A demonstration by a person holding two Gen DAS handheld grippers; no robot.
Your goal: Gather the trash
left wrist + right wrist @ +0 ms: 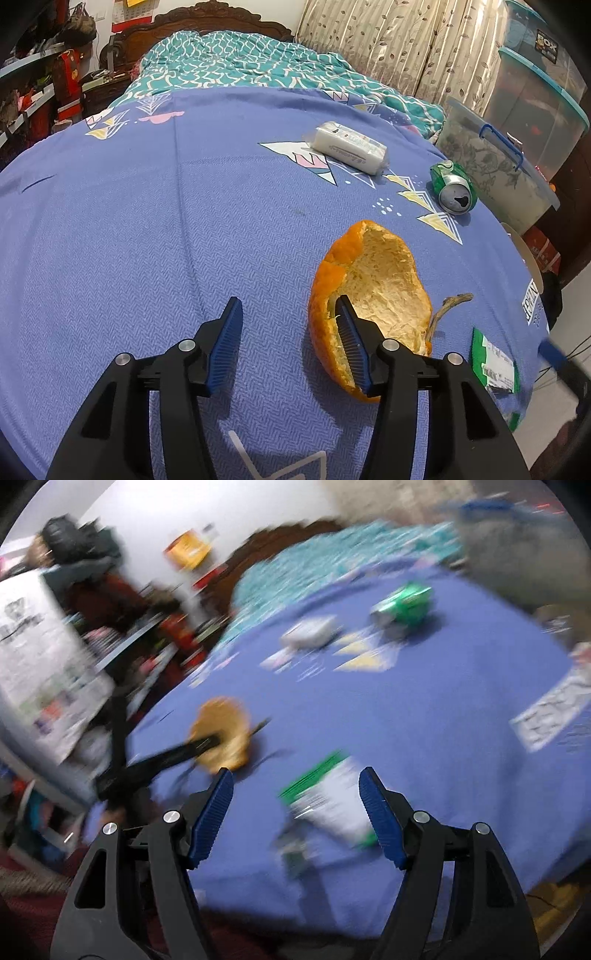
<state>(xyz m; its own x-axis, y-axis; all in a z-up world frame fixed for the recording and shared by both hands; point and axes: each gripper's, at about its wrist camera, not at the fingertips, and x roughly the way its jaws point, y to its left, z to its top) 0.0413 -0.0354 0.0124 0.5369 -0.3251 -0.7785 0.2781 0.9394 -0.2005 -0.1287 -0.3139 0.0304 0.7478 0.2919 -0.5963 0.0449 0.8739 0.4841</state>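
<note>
Bedspread (129,229) left of orange peel (384,273) bare; can (454,188), tissue pack (351,147) crowd right.

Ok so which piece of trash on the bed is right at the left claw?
The orange peel: one finger of the open left claw sits inside its hollow. The green can, white packet and green wrapper lie apart.

Setting was home bedroom. Evidence: bed under blue patterned sheet (147,221); teal quilt (229,70) bunched before carved wooden headboard (221,14); leaf-print curtains (388,48); stacked lidded plastic storage boxes (535,99); cluttered shelves (33,81) at side.
</note>
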